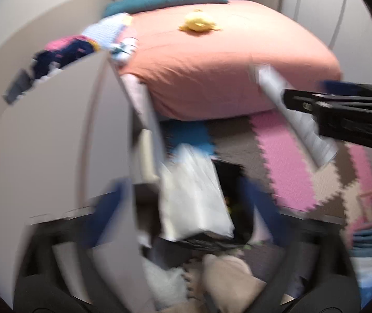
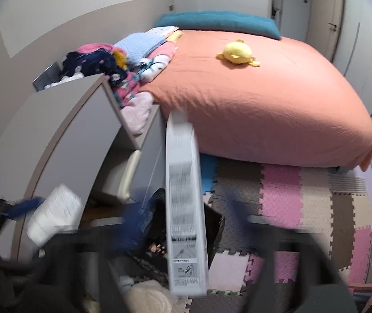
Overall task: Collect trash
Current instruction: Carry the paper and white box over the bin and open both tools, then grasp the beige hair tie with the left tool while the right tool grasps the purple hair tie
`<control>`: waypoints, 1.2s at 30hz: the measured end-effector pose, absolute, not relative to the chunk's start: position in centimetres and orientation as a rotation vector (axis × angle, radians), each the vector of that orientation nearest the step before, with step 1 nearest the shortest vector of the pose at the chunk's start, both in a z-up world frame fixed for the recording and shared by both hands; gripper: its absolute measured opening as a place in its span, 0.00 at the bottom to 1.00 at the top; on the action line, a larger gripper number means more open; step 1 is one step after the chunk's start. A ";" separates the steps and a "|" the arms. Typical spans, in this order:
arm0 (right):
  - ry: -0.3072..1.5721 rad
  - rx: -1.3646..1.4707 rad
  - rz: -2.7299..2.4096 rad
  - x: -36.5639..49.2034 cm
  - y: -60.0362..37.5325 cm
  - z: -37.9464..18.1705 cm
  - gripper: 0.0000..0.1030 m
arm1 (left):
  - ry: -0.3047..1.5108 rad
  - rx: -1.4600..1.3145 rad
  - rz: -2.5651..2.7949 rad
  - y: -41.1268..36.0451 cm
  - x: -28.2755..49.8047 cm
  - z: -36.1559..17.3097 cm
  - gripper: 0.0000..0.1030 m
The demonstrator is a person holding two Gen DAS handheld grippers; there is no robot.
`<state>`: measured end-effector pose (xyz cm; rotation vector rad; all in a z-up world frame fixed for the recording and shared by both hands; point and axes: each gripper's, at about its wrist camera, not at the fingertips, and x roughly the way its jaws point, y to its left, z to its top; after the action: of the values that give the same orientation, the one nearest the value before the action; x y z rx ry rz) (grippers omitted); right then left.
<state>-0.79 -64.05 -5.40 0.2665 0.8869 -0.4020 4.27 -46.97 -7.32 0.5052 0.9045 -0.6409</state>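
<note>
A white paper packet (image 1: 193,195) hangs blurred between the blue fingers (image 1: 102,208) of my left gripper (image 1: 183,203). The fingers stand wide apart, with gaps on both sides of the packet. Beneath it gapes a black trash bag (image 1: 229,174). In the right wrist view a long white printed box (image 2: 186,208) stands on end between the spread blue fingers (image 2: 240,216) of my right gripper (image 2: 187,219), untouched by either, over the same black bag (image 2: 157,208). That box (image 1: 290,109) also shows at the right of the left wrist view.
A bed with an orange cover (image 2: 264,99), a yellow plush toy (image 2: 238,52) and a teal pillow (image 2: 217,23) fills the back. Clothes (image 2: 102,62) are piled by a grey cabinet (image 2: 50,130) on the left. Coloured foam mats (image 2: 303,203) cover the floor.
</note>
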 end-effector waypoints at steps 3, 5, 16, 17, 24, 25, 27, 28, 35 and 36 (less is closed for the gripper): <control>0.873 0.256 -0.443 -0.7 -64.4 -5.3 0.98 | 0.891 0.507 -0.619 -46.0 4.7 -7.0 0.94; 0.871 0.265 -0.446 -0.6 -64.5 -5.3 0.98 | 0.895 0.486 -0.606 -45.2 5.1 -6.9 0.94; 0.879 0.259 -0.429 0.0 -63.3 -5.3 0.98 | 0.909 0.435 -0.591 -43.4 5.5 -7.0 0.94; 0.878 0.256 -0.426 0.0 -63.0 -5.2 0.98 | 0.910 0.428 -0.588 -43.2 5.6 -6.9 0.94; 0.869 0.244 -0.406 0.8 -61.4 -4.7 0.98 | 0.912 0.388 -0.568 -41.2 6.4 -6.6 0.94; 0.868 0.242 -0.402 0.9 -61.1 -4.6 0.98 | 0.914 0.382 -0.565 -40.9 6.5 -6.5 0.94; 0.865 0.239 -0.390 1.2 -60.4 -4.4 0.98 | 0.913 0.373 -0.558 -40.4 6.6 -6.4 0.94; 0.864 0.237 -0.384 1.4 -60.1 -4.4 0.98 | 0.912 0.370 -0.555 -40.1 6.7 -6.4 0.94; 0.858 0.203 -0.319 2.9 -56.5 -3.6 0.98 | 0.900 0.330 -0.517 -37.3 7.5 -5.6 0.94; 0.857 0.198 -0.311 3.2 -56.0 -3.5 0.98 | 0.899 0.325 -0.510 -36.8 7.6 -5.5 0.94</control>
<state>3.16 -55.97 -3.50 0.1985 0.8570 -0.3111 7.62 -36.81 -5.53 0.3245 0.8991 -0.5097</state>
